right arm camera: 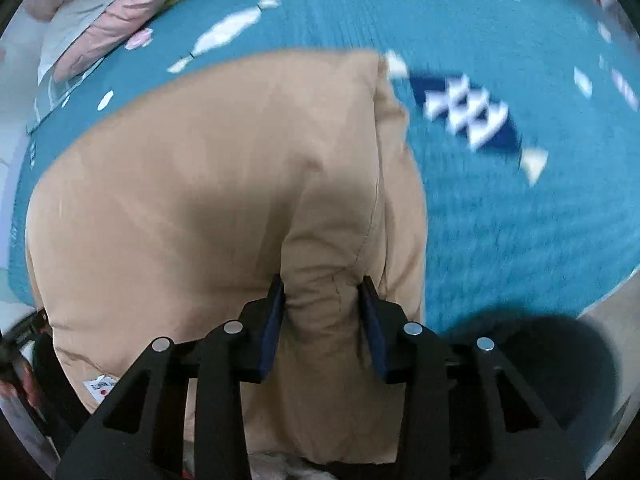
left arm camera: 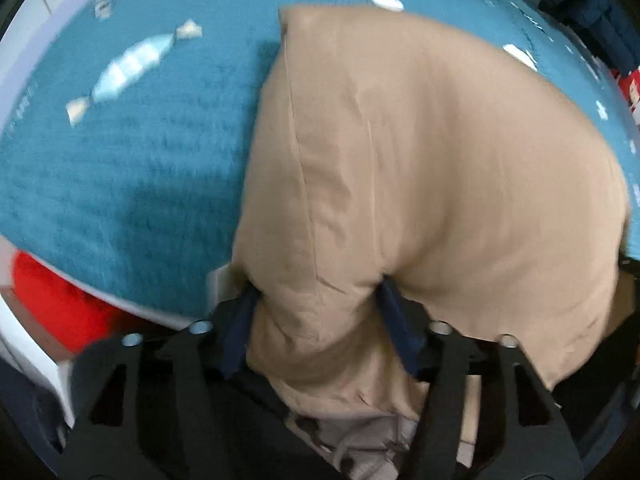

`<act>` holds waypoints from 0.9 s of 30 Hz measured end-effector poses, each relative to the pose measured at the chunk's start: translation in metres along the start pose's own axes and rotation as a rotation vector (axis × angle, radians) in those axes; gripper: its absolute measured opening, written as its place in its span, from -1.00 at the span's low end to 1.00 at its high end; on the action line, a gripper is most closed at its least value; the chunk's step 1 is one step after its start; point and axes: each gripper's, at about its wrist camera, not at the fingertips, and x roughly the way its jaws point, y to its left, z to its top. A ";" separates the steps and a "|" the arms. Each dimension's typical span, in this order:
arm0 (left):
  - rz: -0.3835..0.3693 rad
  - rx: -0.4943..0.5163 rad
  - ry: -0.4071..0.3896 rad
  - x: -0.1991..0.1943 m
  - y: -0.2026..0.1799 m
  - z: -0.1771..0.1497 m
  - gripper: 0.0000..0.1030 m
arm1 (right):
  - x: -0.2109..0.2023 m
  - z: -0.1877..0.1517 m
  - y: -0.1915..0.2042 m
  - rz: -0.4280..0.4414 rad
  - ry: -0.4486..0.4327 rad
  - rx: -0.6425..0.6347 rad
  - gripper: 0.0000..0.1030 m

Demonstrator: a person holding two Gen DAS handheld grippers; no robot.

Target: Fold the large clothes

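Observation:
A large tan padded garment [left arm camera: 420, 152] lies across a teal bedspread [left arm camera: 132, 168] and hangs toward me. My left gripper [left arm camera: 320, 292] is shut on a bunched fold at the garment's near left edge. In the right wrist view the same tan garment [right arm camera: 224, 168] fills the middle, and my right gripper [right arm camera: 322, 292] is shut on a bunched fold at its near right edge. A white care label [right arm camera: 100, 386] shows on the garment's lower left. The garment's underside is hidden.
The teal bedspread [right arm camera: 520, 220] has fish patterns. A pink and grey padded garment [right arm camera: 96, 12] lies at the bed's far left corner with a green item behind it. A red object [left arm camera: 56, 300] sits below the bed's near edge.

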 end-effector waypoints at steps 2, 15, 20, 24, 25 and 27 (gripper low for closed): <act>0.008 0.023 -0.005 -0.012 -0.004 0.003 0.24 | -0.010 0.003 -0.009 0.047 0.003 0.025 -0.31; -0.089 0.001 -0.094 -0.059 0.020 0.055 0.45 | -0.011 0.075 -0.033 0.226 0.041 0.098 0.13; -0.068 -0.042 -0.078 -0.007 0.018 0.096 0.45 | 0.028 0.098 -0.030 0.255 0.100 0.131 0.16; -0.186 -0.129 -0.080 0.012 0.026 0.113 -0.35 | 0.032 0.107 -0.031 0.276 0.035 0.181 -0.26; -0.182 -0.128 -0.099 0.008 0.024 0.113 -0.43 | 0.028 0.110 -0.029 0.274 0.006 0.181 -0.34; -0.160 -0.091 -0.147 -0.003 0.015 0.115 -0.69 | 0.022 0.114 -0.024 0.261 -0.034 0.160 -0.49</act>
